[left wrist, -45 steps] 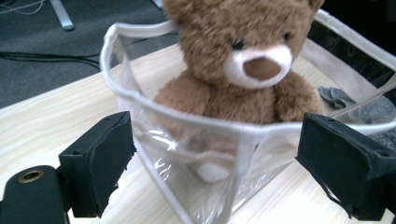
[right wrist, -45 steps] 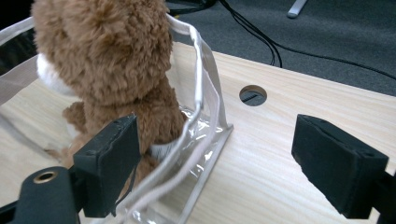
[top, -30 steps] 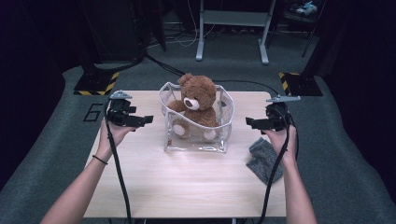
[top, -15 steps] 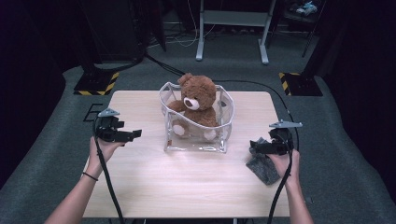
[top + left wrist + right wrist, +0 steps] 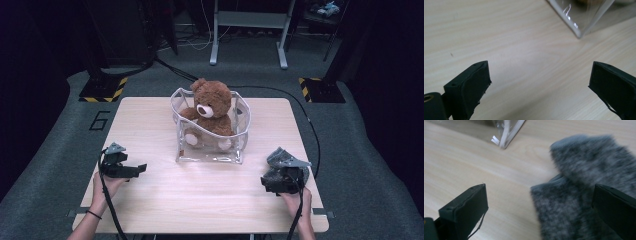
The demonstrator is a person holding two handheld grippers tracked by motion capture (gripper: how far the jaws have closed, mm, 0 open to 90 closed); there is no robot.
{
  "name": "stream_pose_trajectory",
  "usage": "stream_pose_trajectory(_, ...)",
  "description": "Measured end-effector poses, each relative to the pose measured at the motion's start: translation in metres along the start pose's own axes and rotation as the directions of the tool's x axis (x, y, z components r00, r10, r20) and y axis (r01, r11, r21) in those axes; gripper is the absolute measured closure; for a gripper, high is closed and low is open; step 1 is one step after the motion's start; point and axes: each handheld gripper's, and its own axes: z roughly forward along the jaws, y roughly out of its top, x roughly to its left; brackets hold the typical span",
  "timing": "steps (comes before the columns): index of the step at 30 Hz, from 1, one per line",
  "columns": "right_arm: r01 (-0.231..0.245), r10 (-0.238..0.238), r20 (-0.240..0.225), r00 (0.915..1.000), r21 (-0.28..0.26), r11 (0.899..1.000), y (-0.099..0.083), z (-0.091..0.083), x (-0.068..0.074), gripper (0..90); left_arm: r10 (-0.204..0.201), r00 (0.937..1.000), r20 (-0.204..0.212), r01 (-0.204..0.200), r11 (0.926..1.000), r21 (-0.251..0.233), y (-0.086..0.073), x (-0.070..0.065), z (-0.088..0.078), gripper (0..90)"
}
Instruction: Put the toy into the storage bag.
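Observation:
A brown teddy bear [image 5: 209, 112] sits upright inside a clear plastic bag [image 5: 240, 150] at the middle of the wooden table [image 5: 200, 195]. My left gripper [image 5: 141, 168] hovers low over the table's left front, open, with bare wood between its jaws; the bag's corner [image 5: 577, 30] lies ahead of it. My right gripper [image 5: 265, 182] is at the right front, open, right over a grey fuzzy cloth [image 5: 584, 195] that lies between and ahead of its jaws. The cloth [image 5: 276, 156] is partly hidden under that gripper in the high view.
The table's front edge lies close behind both hands. A black cable [image 5: 312, 135] runs off the table's right side. Floor stands and a metal frame [image 5: 248, 30] are beyond the far edge.
Both grippers have drawn back from beside the bag toward the front of the table and dropped lower. The right one now sits over the grey cloth.

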Motion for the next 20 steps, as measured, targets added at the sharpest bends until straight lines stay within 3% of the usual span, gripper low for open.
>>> stream_pose_trajectory(6,0.051,-0.052,0.004,0.9987,0.032,0.998,-0.026,0.018,0.021,0.0,0.004,0.9992,-0.04,-0.003,0.9997,0.022,-0.026,0.0,0.01,1.3)
stream_pose_trajectory(7,0.089,-0.089,0.035,0.9954,0.019,0.996,-0.03,0.021,0.025,0.0,-0.007,0.9995,-0.032,0.007,0.9997,0.024,-0.029,0.0,0.011,1.4)
stream_pose_trajectory(8,0.093,-0.094,0.053,0.9942,0.014,0.996,-0.032,0.022,0.028,0.0,-0.007,0.9992,-0.04,0.008,0.9996,0.027,-0.032,-0.001,0.013,1.4)
stream_pose_trajectory(10,0.116,-0.117,0.055,0.9916,0.009,0.993,-0.032,0.022,0.03,0.0,-0.004,0.9994,-0.036,0.005,0.9997,0.022,-0.038,-0.001,0.017,1.4)
stream_pose_trajectory(11,0.093,-0.093,0.049,0.9944,0.01,0.996,-0.032,0.022,0.03,0.0,0.004,0.9989,-0.046,-0.004,1.0,0.005,-0.041,-0.002,0.017,0.6)
stream_pose_trajectory(14,0.109,-0.109,0.039,0.9933,0.012,0.994,-0.032,0.022,0.028,0.0,0.083,0.9929,-0.086,-0.081,0.9963,0.03,-0.042,-0.008,0.02,1.1)
stream_pose_trajectory(16,0.109,-0.109,0.042,0.9931,0.011,0.994,-0.032,0.022,0.028,0.0,0.116,0.9905,-0.074,-0.113,0.9928,0.037,-0.042,-0.008,0.019,1.4)
stream_pose_trajectory(20,0.108,-0.109,0.047,0.993,0.012,0.994,-0.032,0.022,0.029,0.0,0.112,0.9909,-0.074,-0.109,0.993,0.045,-0.041,-0.008,0.019,1.2)
